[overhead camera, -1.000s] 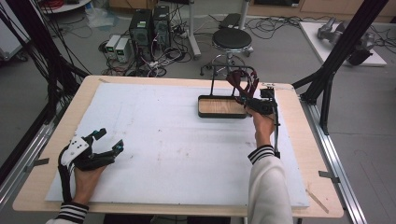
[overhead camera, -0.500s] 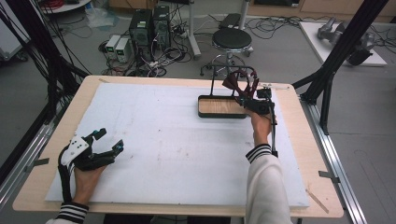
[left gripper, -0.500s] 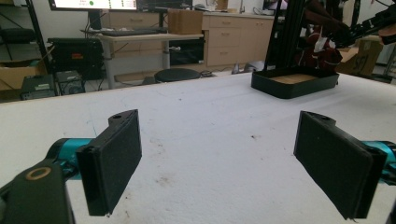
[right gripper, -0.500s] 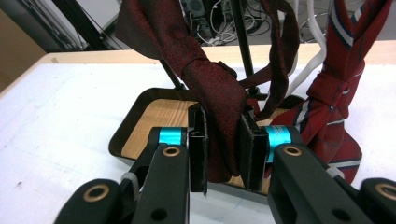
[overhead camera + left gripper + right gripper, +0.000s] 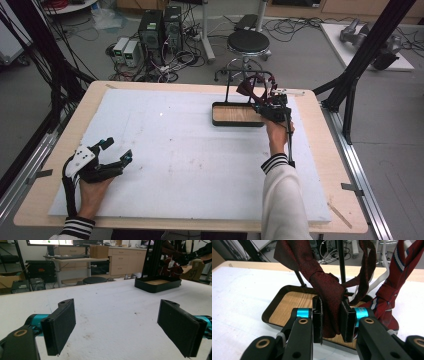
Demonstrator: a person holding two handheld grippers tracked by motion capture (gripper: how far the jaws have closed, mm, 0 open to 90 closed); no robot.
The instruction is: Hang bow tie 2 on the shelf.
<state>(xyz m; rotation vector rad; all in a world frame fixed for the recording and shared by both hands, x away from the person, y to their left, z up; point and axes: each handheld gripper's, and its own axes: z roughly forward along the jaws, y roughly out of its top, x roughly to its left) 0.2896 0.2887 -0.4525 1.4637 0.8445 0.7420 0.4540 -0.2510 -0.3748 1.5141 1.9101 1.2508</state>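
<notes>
A wide white surface (image 5: 165, 150) is seen, with a black tray (image 5: 237, 114) with a wooden floor set at its far right. A thin black stand (image 5: 341, 262) rises from the tray, and neckties are draped over it. The dark red tie (image 5: 324, 287) hangs above the tray; it is judged to be light, limp and somewhat slippery, best taken across its broad flat blade. A striped tie (image 5: 392, 295) hangs just to its right. The right gripper (image 5: 333, 317) is clamped on the dark red tie's blade, the right forearm stretched forward toward the tray. The left gripper (image 5: 120, 322) is rested at the near left, jaws wide apart and empty.
</notes>
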